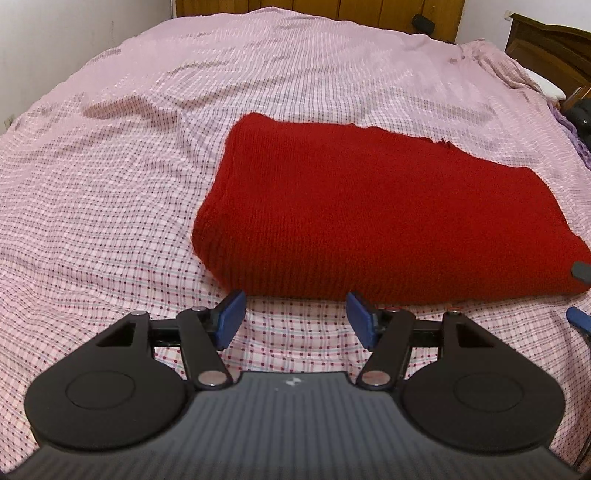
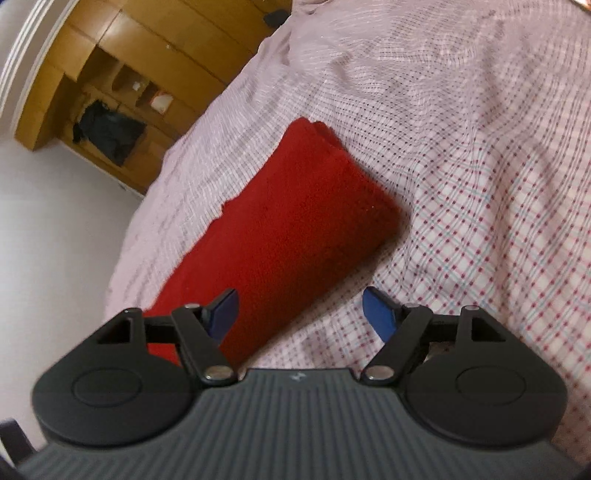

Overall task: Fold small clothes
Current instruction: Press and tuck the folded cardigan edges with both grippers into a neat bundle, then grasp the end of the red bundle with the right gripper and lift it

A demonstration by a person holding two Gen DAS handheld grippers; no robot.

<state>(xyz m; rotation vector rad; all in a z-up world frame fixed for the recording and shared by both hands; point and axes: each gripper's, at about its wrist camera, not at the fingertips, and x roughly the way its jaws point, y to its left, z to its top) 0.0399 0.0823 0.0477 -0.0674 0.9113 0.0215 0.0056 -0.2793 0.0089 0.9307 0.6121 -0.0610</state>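
Note:
A red knitted garment (image 1: 369,206) lies folded into a thick rectangle on the pink checked bedsheet (image 1: 110,184). My left gripper (image 1: 295,317) is open and empty, just in front of the garment's near folded edge. In the right wrist view the same garment (image 2: 280,221) runs diagonally from the lower left up to the middle. My right gripper (image 2: 301,314) is open and empty, hovering over the garment's near end, its left finger above the red knit and its right finger above the sheet. The tip of the right gripper (image 1: 581,273) shows at the left wrist view's right edge, beside the garment.
The bed fills most of both views. A wooden headboard (image 1: 332,11) stands at the far end, dark wooden furniture (image 1: 546,48) at the far right. In the right wrist view wooden shelves (image 2: 122,92) with dark clothing stand beyond the bed's edge, by a white wall.

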